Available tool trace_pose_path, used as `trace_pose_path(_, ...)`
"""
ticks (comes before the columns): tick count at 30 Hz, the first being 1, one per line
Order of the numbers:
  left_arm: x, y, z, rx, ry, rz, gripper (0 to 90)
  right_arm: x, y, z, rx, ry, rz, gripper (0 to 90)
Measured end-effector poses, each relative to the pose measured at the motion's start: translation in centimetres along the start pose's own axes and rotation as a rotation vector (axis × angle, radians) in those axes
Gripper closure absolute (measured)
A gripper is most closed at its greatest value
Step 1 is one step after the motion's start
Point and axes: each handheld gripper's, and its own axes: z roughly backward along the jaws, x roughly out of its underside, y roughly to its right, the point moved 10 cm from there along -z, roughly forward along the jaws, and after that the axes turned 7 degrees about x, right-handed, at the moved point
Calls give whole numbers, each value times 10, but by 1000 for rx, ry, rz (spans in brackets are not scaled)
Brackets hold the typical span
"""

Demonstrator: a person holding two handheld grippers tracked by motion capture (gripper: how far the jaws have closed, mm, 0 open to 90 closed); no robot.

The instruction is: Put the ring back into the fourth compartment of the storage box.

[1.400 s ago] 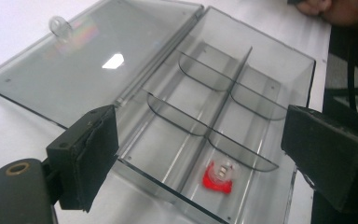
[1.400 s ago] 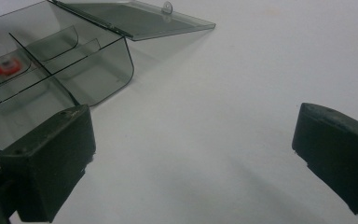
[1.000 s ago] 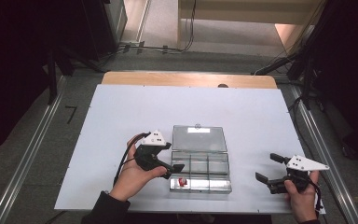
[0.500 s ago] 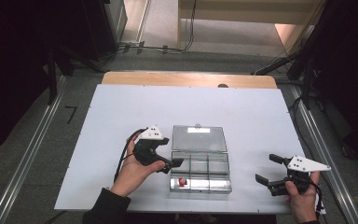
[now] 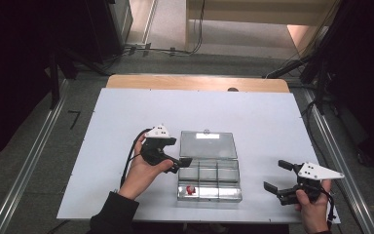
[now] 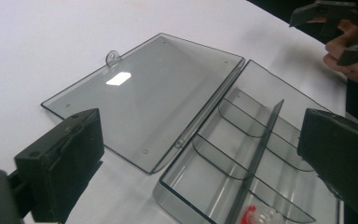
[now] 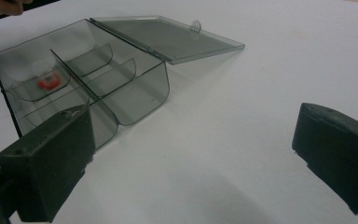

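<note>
A: Nearest us, the smoke-grey clear plastic compartment box [image 5: 209, 180] sits open at the table's front edge, its flat hinged lid [image 5: 208, 144] laid back on the white table top [image 5: 272, 122]. The small red-and-white piece [image 5: 191, 189] lies in the front-left compartment, touching nothing but the box.

B: We judge the drop finished. To do this step well, we'd draw the left gripper [image 5: 182, 163] back level and clear of the box's left wall, so no jaw catches the rim and shifts the box.

A: Its jaws have just been opening and now stand wide apart, nothing between them. In the left gripper view, the box lies past the black pads [image 6: 60, 163].

B: The right gripper [image 5: 278, 175] hangs well off to the right, jaws spread, empty, above bare table.
</note>
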Motion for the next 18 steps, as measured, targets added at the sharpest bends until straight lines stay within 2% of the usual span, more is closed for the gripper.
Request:
trace_pose_path(8,-6,-8,-4,-3,17,12,0,-4,-6,-1,-5,-6,21,0)
trace_pose_path(12,-8,-14,-5,4,41,36,0,-6,-9,-2,-12,-4,28,0)
trace_pose_path(18,-8,-21,-7,-10,58,61,0,-10,-16,-3,-38,-7,42,0)
